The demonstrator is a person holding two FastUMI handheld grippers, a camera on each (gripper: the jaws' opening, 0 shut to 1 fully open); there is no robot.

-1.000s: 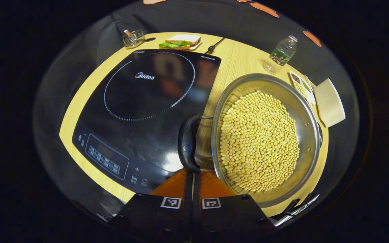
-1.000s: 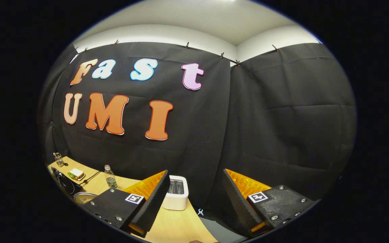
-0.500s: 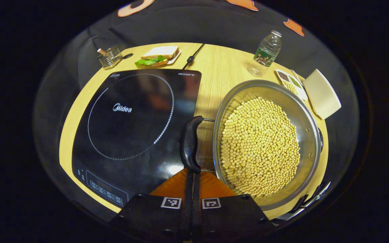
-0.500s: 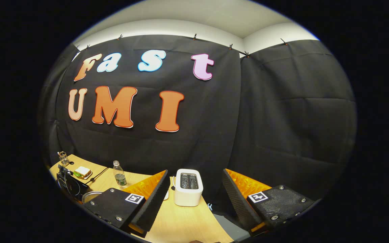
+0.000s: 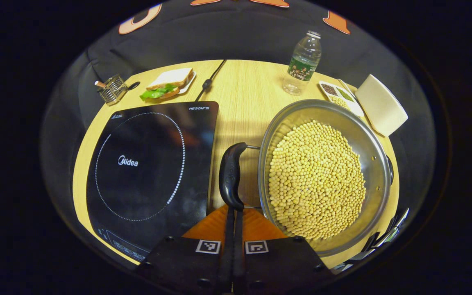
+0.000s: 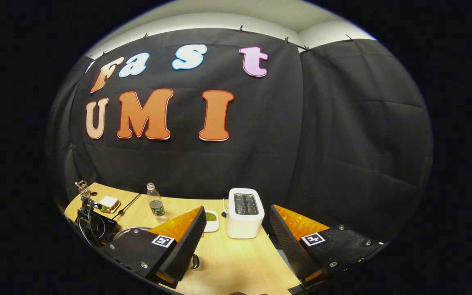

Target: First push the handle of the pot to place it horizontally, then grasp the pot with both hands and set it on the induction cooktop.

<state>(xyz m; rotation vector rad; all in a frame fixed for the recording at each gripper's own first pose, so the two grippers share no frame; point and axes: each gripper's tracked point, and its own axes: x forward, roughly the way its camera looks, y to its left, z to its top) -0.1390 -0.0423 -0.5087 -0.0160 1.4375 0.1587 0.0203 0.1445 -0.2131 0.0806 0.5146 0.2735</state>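
In the left gripper view, the left claw [image 5: 232, 217] has its two fingers pressed together, and their tips touch the near end of the pot's black handle [image 5: 230, 176]. I cannot tell if they pinch the handle or just push on it. The handle stands up along the left side of the pot [image 5: 373, 143]. The pot is a wide shiny metal one, full of little yellow beans [image 5: 316, 178]. It sits on the counter [image 5: 244, 88], just to the right of the induction cooktop [image 5: 146, 164]. The cooktop is flat and black, with a ring of white dots on top.

This view looks down on the counter. At the back are a small wire basket [image 5: 112, 87], a sandwich on a plate [image 5: 166, 84], a black cord [image 5: 209, 80] and a water bottle [image 5: 302, 62]. Near the pot's far side are a small tray of spices [image 5: 338, 95] and a white toaster [image 5: 381, 104].

The right gripper view looks more at the room. The right claw [image 6: 236, 239] has its fingers wide apart and holds nothing. Between them stands the toaster [image 6: 244, 213] on the light wood counter [image 6: 236, 266]. Far off to the left you can see the bottle [image 6: 155, 202], the sandwich [image 6: 109, 203] and the edge of the pot [image 6: 127, 232]. Behind it all hangs a black cloth wall [image 6: 342, 135], and above that is a pale ceiling [image 6: 228, 16].
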